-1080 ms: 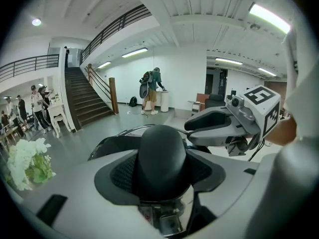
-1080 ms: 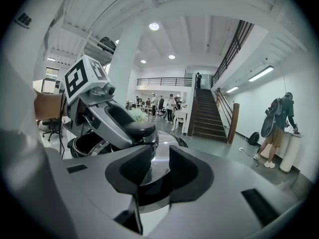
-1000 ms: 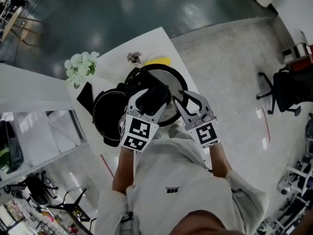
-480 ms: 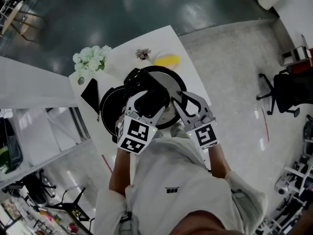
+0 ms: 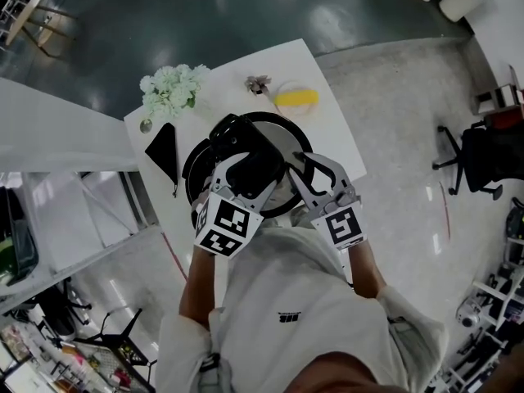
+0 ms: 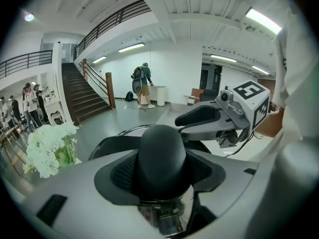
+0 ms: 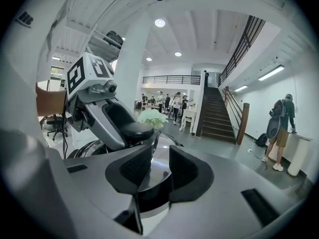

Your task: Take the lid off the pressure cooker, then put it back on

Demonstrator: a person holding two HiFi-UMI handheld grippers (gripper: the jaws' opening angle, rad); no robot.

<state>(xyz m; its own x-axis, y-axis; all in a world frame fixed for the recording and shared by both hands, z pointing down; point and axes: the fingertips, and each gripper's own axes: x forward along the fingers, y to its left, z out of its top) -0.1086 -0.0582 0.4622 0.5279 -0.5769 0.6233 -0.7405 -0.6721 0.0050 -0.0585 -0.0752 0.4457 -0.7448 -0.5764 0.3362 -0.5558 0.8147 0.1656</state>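
The pressure cooker lid is round steel with a black rim and a tall black handle. My left gripper is shut on that handle, its pads pressed on both sides of it. My right gripper is shut on the lid's near-right edge, and in the right gripper view its pads straddle the dark rim piece over the shiny lid. The black pot sits on the white table, and the lid hangs partly over its right side. The pot's inside is hidden.
White flowers stand at the table's far left, with a small dried sprig and a yellow object at the far edge. A flat black item lies left of the pot. An office chair stands on the floor to the right.
Both grippers have carried the lid leftward toward the pot. It was beside the pot a second ago and now overlaps it. Neither grip has changed.
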